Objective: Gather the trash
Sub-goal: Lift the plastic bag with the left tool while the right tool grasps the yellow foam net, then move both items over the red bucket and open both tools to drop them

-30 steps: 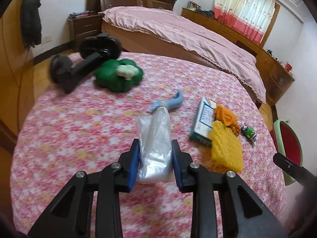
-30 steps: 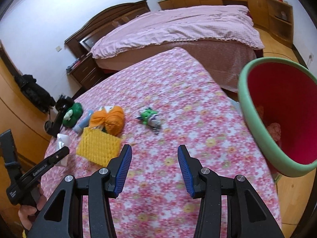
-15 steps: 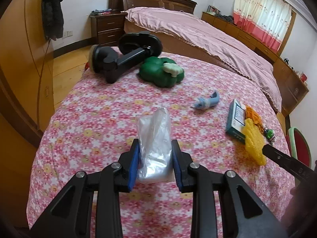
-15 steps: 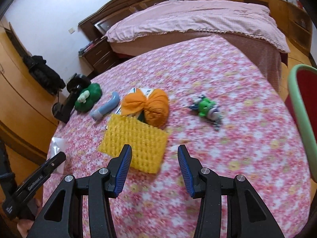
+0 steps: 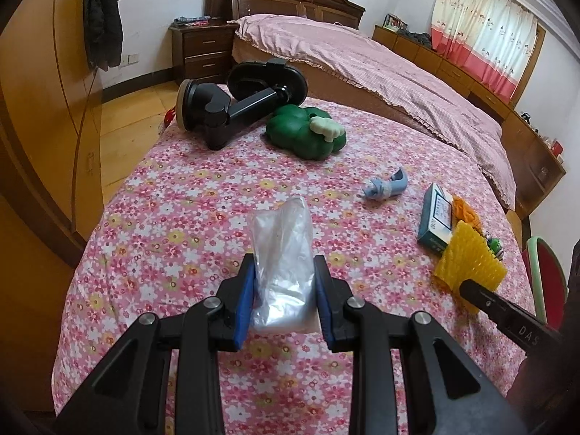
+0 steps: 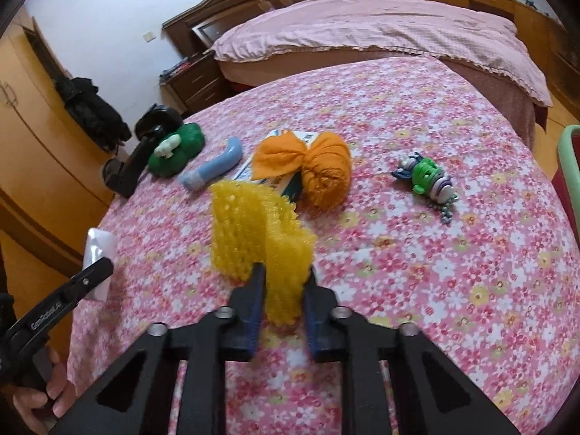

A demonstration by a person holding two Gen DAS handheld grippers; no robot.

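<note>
Right gripper [image 6: 282, 291] jaws just closed on yellow foam mesh sleeve [image 6: 253, 228], near worktop edge | left gripper [image 5: 282, 299] jaws narrow, holding clear plastic bag [image 5: 282, 250] | risk: soft mesh slips loose on lift
</note>
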